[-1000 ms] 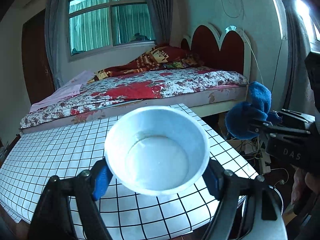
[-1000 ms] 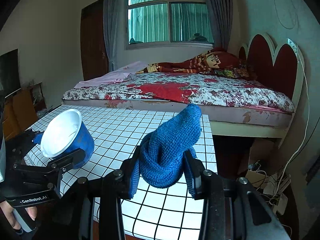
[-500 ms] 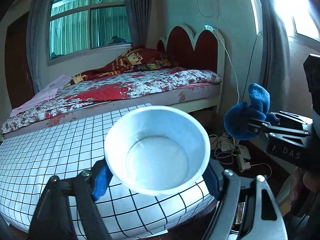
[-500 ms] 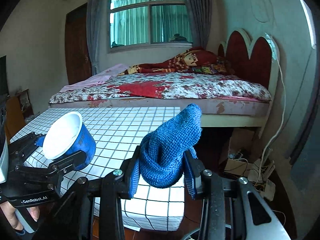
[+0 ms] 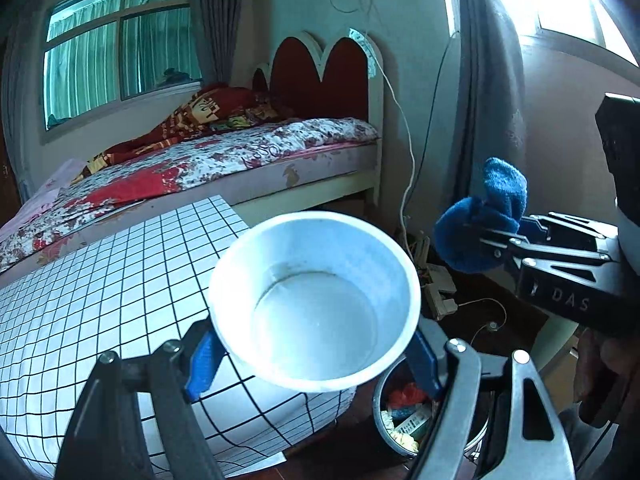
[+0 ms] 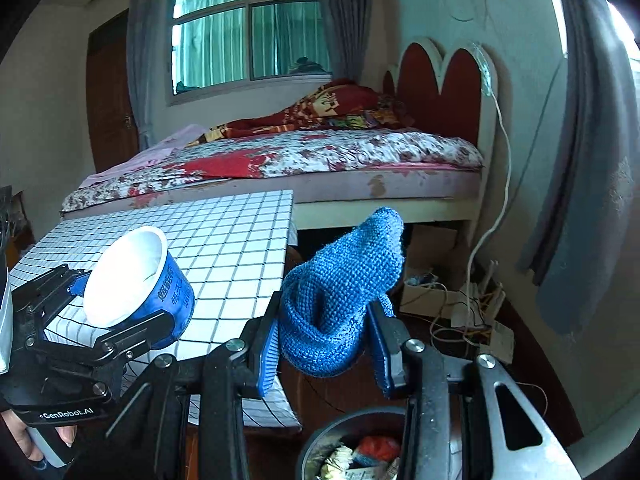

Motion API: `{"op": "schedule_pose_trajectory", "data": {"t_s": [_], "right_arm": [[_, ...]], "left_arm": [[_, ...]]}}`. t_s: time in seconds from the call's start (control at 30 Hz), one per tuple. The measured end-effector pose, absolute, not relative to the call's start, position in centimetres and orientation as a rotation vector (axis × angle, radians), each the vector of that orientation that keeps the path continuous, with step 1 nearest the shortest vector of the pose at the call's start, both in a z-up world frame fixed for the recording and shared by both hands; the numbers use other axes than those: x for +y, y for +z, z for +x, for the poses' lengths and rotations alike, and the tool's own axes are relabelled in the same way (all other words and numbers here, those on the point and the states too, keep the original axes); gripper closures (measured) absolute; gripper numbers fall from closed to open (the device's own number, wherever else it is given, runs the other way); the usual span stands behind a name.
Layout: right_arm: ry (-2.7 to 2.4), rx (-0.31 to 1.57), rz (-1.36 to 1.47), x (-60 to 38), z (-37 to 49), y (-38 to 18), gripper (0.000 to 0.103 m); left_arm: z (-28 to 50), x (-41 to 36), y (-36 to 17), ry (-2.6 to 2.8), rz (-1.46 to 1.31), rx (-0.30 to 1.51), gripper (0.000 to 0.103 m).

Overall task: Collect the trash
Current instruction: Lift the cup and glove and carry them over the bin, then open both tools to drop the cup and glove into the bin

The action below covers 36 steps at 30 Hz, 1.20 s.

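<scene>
An empty white-lined blue paper cup is pinched at its sides by the left tool, mouth turned toward the camera, and is held past the edge of the grid-patterned desk. A bunched blue knitted sock is clamped between the blue pads of the right tool, its toe pointing up and away. Both pieces of trash are thus carried in the air, side by side, neither resting on the desk.

The coming move is judged to turn on the round trash bin on the floor, already partly filled with red and pale scraps. In the right wrist view the bin is seen directly below and just ahead of the sock; in the left wrist view it lies below and to the right of the cup. The right tool is therefore judged the nearer of the two, and the sock could be dropped almost straight down, whereas the cup would first have to be carried rightward over the rim. A bed and a tangle of cables are seen beyond.
</scene>
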State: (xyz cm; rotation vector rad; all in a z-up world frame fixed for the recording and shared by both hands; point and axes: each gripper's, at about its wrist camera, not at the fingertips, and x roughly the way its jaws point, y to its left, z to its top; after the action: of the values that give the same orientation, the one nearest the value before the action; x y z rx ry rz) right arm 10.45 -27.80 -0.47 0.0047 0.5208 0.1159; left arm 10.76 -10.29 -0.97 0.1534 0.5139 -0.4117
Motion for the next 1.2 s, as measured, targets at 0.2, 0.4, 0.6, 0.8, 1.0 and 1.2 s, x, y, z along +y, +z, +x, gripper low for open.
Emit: {"op": "schedule_pose_trajectory", "data": {"t_s": [0.2,0.4,0.6,0.8,1.0,1.2], "right_arm": [[0.067,0.568,0.020,-31.2,9.1,-2.7,0.063],[0.027,0.638,0.052,-34.3,7.9,-5.8,0.063],[0.008,0.703,0.071,-36.2,7.2,-8.5,0.063],[0.025,0.779,0.094,-37.2,7.3,-11.3,0.062],[0.040,0.861,0.101,-37.5,8.2,-14.2,0.062],[0.056,0.916,0.101,-37.7,9.2,-15.9,0.062]], "left_arm": [[10.0,-13.5,-2.6,-0.493,0.179,0.555,0.025],[9.7,-16.6,-5.1,-0.572,0.211,0.620,0.025],[9.5,-18.6,-7.0,-0.612,0.239,0.668,0.025],[9.9,-19.5,-9.2,-0.643,0.237,0.733,0.024],[10.8,-20.0,-11.8,-0.673,0.200,0.819,0.024],[11.4,-20.5,-13.8,-0.669,0.170,0.889,0.024]]}}
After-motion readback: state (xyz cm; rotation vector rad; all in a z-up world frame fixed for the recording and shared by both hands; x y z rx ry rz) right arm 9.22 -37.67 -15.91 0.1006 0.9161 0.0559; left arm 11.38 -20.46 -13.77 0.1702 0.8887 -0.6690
